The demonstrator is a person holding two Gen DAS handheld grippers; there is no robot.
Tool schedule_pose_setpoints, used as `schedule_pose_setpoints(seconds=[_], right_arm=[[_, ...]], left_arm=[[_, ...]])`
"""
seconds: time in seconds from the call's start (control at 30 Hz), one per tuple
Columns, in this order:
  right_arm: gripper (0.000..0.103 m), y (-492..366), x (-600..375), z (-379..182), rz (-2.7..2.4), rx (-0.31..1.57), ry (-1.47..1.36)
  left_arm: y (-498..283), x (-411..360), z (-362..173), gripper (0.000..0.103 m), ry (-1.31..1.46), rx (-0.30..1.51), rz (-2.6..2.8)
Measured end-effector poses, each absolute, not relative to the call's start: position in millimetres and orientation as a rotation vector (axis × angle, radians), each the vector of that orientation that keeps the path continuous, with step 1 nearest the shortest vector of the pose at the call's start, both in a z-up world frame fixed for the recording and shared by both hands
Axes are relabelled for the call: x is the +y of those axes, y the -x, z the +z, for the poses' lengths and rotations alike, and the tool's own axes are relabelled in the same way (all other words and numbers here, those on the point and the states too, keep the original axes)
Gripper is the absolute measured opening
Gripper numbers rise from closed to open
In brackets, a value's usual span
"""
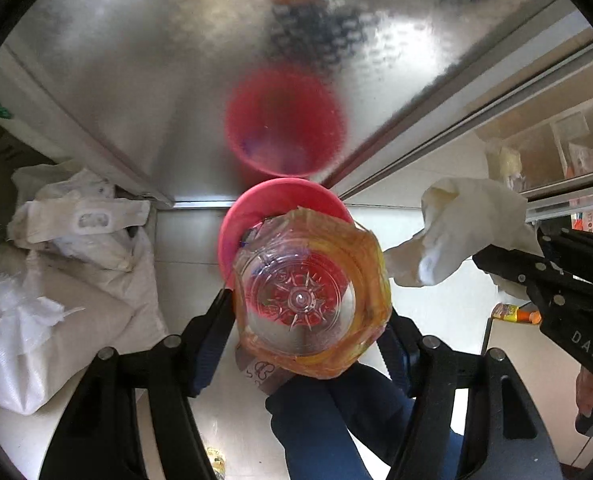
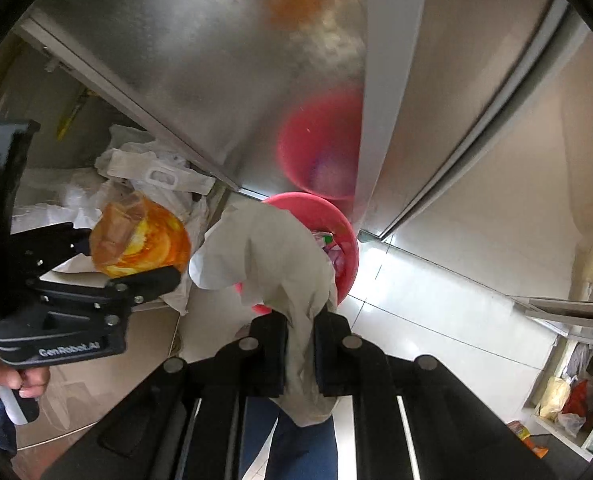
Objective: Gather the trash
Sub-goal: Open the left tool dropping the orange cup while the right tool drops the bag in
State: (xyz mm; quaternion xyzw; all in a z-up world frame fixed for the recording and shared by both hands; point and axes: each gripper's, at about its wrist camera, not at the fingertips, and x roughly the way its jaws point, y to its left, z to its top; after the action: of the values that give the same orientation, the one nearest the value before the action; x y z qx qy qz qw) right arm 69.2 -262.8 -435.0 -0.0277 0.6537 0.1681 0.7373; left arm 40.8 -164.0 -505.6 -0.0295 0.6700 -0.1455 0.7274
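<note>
My left gripper (image 1: 308,308) is shut on a clear plastic bottle with an orange label (image 1: 308,300), its base turned toward the camera. The bottle hangs just above the rim of a pink bin (image 1: 284,200) standing on the floor against a steel door. My right gripper (image 2: 300,352) is shut on a crumpled white paper napkin (image 2: 280,260), which droops over the pink bin (image 2: 346,240). In the right wrist view the left gripper (image 2: 128,256) and its bottle (image 2: 144,240) are to the left. In the left wrist view the right gripper (image 1: 508,248) holds the napkin (image 1: 468,232) at the right.
A shiny steel door (image 1: 136,80) behind the bin mirrors it. White sacks and bags (image 1: 76,240) are piled on the floor at the left. A small orange packet (image 1: 516,314) lies at the right. A low shelf with bags (image 2: 568,400) stands far right. A person's blue trouser leg (image 1: 336,420) is below.
</note>
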Motion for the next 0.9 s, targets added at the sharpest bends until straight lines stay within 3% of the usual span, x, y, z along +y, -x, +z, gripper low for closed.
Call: schedule_pose_setpoints(seconds=[0.2, 0.23, 0.27, 0.3, 0.9], right_arm=[[0.009, -67, -267, -442, 0.365, 1.436, 0.043], [0.009, -65, -269, -443, 0.361, 1.437, 0.041], [0.009, -64, -270, -443, 0.357, 1.44, 0.037], [0.009, -63, -273, -444, 0.355, 1.442, 0.033], [0.009, -71, -268, -445, 0.415, 1.436, 0.068]], left_arm=[[-46, -169, -520, 0.066, 0.048, 1.485, -0.308], [-47, -169, -523, 0.071, 0.041, 1.488, -0.304], [-48, -169, -524, 0.084, 0.032, 1.49, -0.297], [-49, -169, -523, 0.087, 0.027, 1.486, -0.296], [-47, -141, -507, 0.092, 0.04, 1.473, -0.204]])
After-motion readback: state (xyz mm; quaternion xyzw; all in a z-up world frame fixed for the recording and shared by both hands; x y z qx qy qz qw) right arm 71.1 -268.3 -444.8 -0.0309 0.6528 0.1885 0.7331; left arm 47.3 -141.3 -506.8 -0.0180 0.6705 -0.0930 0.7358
